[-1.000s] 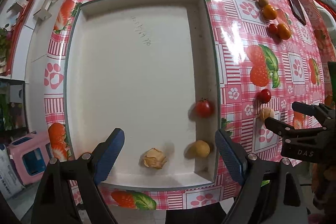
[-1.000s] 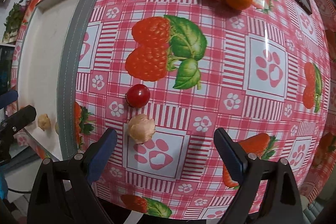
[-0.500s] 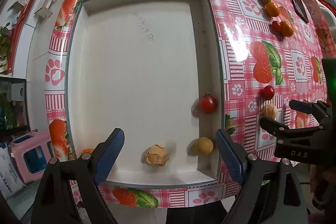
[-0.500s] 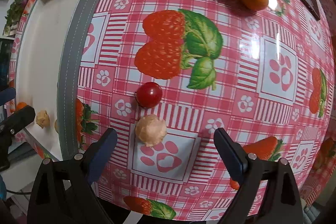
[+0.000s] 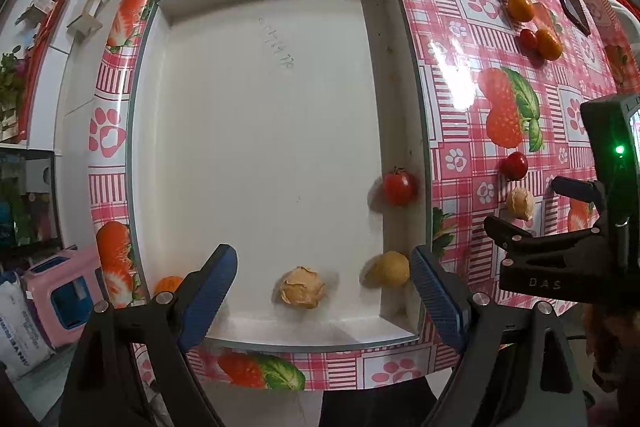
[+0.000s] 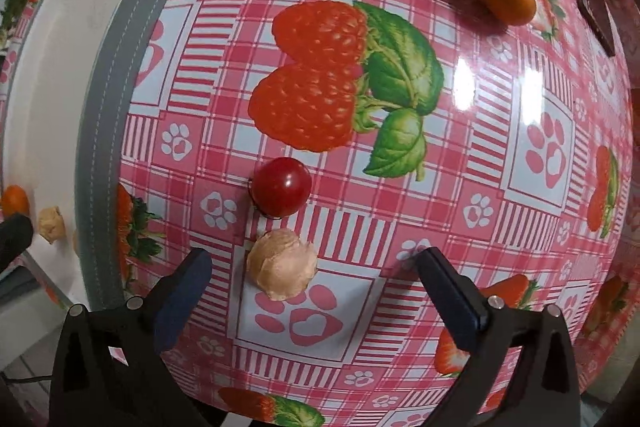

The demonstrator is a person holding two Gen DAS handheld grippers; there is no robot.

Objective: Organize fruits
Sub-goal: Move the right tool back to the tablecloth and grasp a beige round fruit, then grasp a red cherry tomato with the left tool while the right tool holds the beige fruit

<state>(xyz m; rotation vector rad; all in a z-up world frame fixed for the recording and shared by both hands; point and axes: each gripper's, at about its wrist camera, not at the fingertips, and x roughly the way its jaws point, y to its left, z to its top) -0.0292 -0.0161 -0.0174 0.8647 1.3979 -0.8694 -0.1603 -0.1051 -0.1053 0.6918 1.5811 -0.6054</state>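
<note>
On the pink checked tablecloth [image 6: 500,131]: pale papery husk fruit [image 6: 282,265] beside round red tomato [image 6: 281,187], right of white tray [image 5: 260,131] | right gripper [image 6: 316,291] just opened wide, nothing gripped, ready to pinch the fruit | left gripper [image 5: 324,291] wide, empty, over the tray's near end.

Four fruits [image 5: 301,287] lie in the tray [image 5: 424,131]; others [image 6: 281,264] on the table [image 6: 500,155] beside it.
</note>
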